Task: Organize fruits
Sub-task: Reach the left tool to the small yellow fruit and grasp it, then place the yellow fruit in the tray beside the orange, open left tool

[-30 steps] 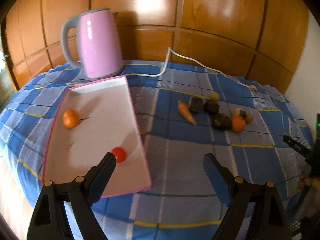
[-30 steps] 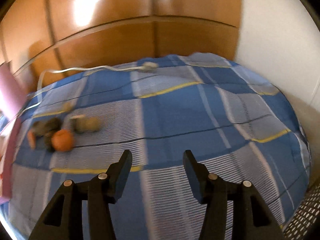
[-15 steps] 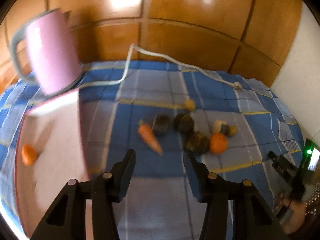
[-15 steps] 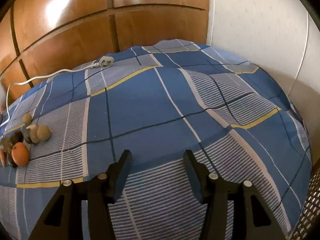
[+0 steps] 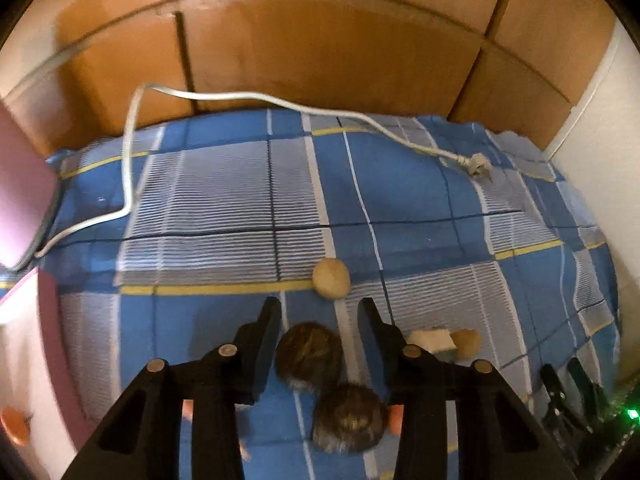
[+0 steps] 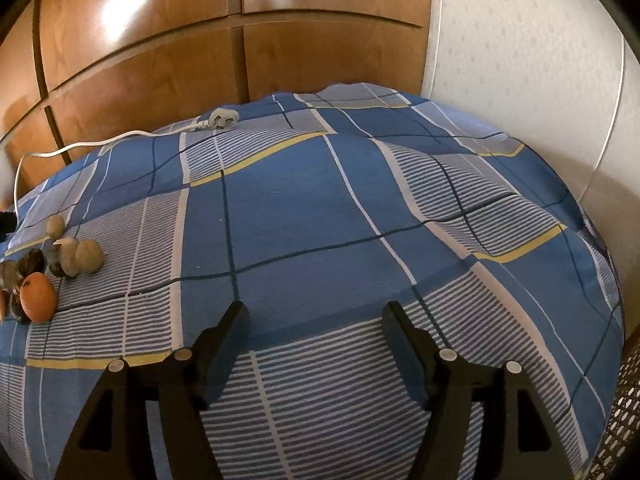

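Observation:
In the left wrist view my left gripper (image 5: 318, 320) hangs over a cluster of fruit on the blue checked cloth. Its jaws are closing, and a dark fuzzy fruit (image 5: 308, 356) lies between the fingers without the pads pressing on it. A second dark fruit (image 5: 346, 418) lies just below it, and a tan round fruit (image 5: 331, 279) just beyond the fingertips. The pink-rimmed tray (image 5: 44, 320) at the left edge carries an orange fruit (image 5: 14, 424). My right gripper (image 6: 315, 312) is over bare cloth, jaws opening, nothing between them. An orange (image 6: 38, 296) and tan fruits (image 6: 89, 256) lie far to its left.
A pink kettle (image 5: 20, 200) stands at the back left, and its white cable (image 5: 128, 168) runs across the cloth to a plug (image 6: 222, 118). Wooden panels rise behind the bed and a white wall (image 6: 520, 80) stands on the right. A white piece (image 5: 432, 340) lies right of the left gripper.
My left gripper has swung right from the tray to the fruit cluster and dropped closer, its jaws narrowing. The right gripper's jaws have widened, and its view has turned right.

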Motion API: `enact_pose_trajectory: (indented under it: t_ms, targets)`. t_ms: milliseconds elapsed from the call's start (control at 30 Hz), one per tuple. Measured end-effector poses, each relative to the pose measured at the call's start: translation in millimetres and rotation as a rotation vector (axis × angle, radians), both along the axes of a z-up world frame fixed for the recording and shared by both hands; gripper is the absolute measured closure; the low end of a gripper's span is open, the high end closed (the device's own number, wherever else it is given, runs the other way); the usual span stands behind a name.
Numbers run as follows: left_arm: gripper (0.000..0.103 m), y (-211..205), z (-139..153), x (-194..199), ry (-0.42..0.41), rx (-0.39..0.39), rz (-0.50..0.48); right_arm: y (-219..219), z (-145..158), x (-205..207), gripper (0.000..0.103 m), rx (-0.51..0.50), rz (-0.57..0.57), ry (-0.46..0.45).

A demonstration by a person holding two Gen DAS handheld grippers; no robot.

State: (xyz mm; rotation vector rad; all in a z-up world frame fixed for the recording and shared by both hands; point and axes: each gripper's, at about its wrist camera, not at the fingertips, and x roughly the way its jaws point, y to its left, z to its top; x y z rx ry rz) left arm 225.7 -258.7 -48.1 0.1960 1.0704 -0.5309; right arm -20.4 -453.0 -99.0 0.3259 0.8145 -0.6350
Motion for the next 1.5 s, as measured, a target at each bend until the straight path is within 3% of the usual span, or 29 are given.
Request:
enact_pose_trajectory:
  t_ms: [233, 300, 333, 733, 1000, 1200, 1367, 1500]
  targets:
    - [0.063, -28, -26, 15, 0.025, 0.059, -0.008, 1, 0, 0, 0.031, -0.009, -0.001, 0.005]
    - [0.077, -32, -33, 18, 0.033, 0.078, -0.005, 1, 0, 1, 0.031, -0.01, 0.0, 0.006]
    - [0.077, -32, -33, 19, 0.027, 0.072, -0.002, 1, 0, 1, 0.031, -0.011, -0.001, 0.006]
    - [0.078, 15, 14, -35, -0.075, -0.066, 0.004, 1, -1, 1, 0.031, -0.012, -0.002, 0.007]
    - [0.078, 100, 40, -67, -0.096, -0.148, 0.172, 1, -1, 1, 0.031, -0.012, -0.002, 0.006]
    - [0.078, 191, 44, -88, -0.145, -0.128, 0.359, 1, -1, 1, 0.031, -0.013, -0.002, 0.007]
    - [0.078, 262, 28, -85, -0.118, -0.076, 0.525, 1, -1, 1, 0.031, -0.013, -0.002, 0.007]
    - [0.078, 298, 20, -85, -0.123, -0.071, 0.602, 2, 0, 2, 0.031, -0.021, -0.002, 0.015]
